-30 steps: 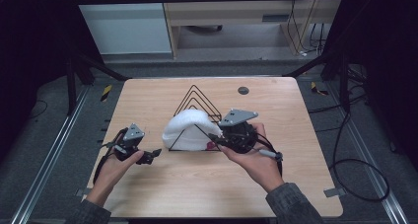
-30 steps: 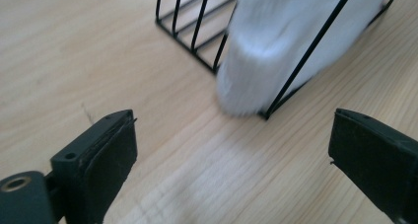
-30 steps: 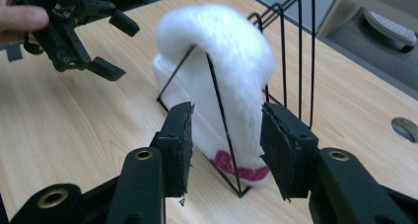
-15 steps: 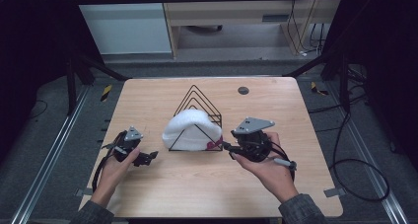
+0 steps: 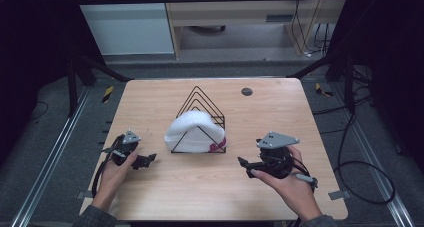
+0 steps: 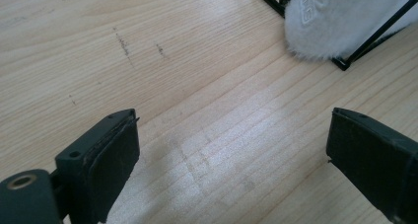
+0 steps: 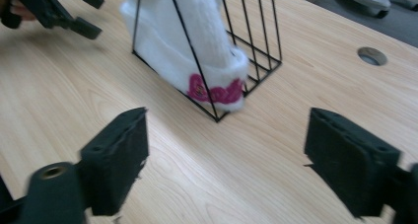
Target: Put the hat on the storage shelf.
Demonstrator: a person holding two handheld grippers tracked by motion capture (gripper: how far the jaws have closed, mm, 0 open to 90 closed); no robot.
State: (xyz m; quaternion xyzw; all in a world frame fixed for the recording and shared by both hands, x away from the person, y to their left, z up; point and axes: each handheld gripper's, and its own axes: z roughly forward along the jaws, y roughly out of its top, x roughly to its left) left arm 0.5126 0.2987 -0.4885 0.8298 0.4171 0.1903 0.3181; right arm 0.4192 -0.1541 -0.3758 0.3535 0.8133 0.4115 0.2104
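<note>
Jaws of right gripper (image 5: 243, 166) just opened, nothing between; left gripper (image 5: 148, 160) spread wide, empty; white hat (image 5: 192, 132) in wire rack (image 5: 202, 101)

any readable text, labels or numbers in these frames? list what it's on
No text reads clearly.
White hat in the wire rack: pink embroidered patch on the brim, blurred, no letters legible.
Same hat, left gripper view: faint grey lettering on the brim, too blurred to read.

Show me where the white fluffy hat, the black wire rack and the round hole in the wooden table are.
White fluffy hat (image 5: 192, 129): high view, on its crown.
Black wire rack (image 5: 200, 93): high view, on its top corner.
Round hole (image 5: 246, 91): high view, on its middle.
</note>
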